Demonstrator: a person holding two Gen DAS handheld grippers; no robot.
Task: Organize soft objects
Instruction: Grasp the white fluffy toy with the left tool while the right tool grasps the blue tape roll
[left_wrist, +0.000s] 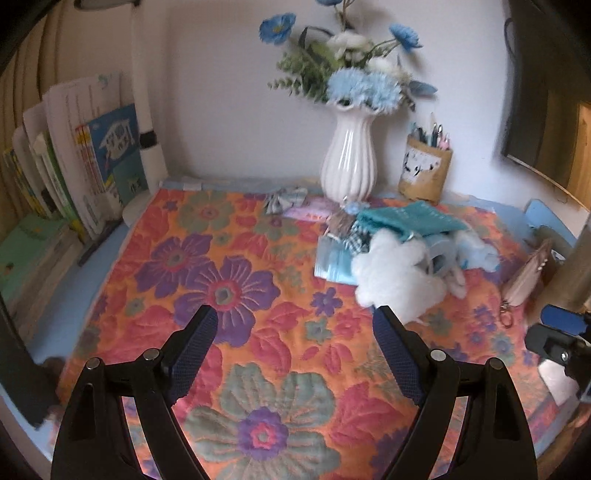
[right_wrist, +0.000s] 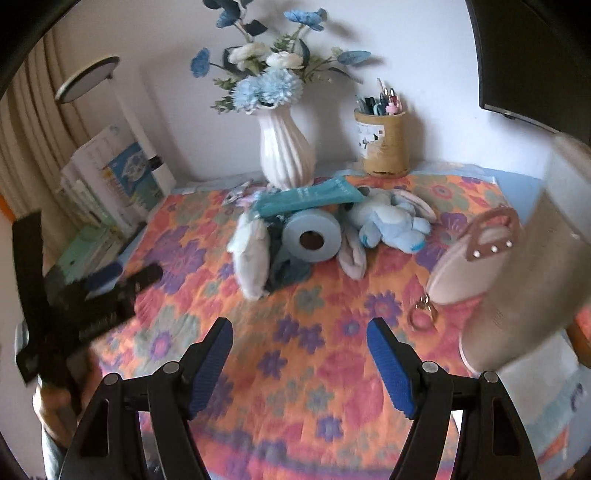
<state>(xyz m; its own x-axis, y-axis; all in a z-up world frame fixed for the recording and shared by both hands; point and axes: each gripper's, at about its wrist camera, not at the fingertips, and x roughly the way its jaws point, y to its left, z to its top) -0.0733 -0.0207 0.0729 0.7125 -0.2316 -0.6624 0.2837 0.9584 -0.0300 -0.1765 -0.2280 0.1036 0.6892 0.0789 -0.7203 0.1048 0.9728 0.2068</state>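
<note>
A heap of soft things lies on the flowered quilt (left_wrist: 229, 280) in front of the vase. It holds a white plush (left_wrist: 395, 275), a teal cloth (left_wrist: 410, 218), a blue plush bunny (right_wrist: 388, 221), a blue roll (right_wrist: 314, 236) and small fabric bows (left_wrist: 284, 199). My left gripper (left_wrist: 295, 321) hovers open over the quilt, short and left of the white plush, with nothing between its fingers. Farther right, my right gripper (right_wrist: 299, 332) is also open and empty, short of the heap (right_wrist: 251, 254). In the right wrist view the left gripper (right_wrist: 125, 275) shows blurred at the left.
A white vase (left_wrist: 349, 162) of blue flowers and a pen cup (left_wrist: 424, 173) stand at the back wall. Books (left_wrist: 92, 166) lean at the left beside a lamp post (left_wrist: 146, 110). A pale pink handbag (right_wrist: 476, 258) with a key ring sits at the right, against a beige upright thing.
</note>
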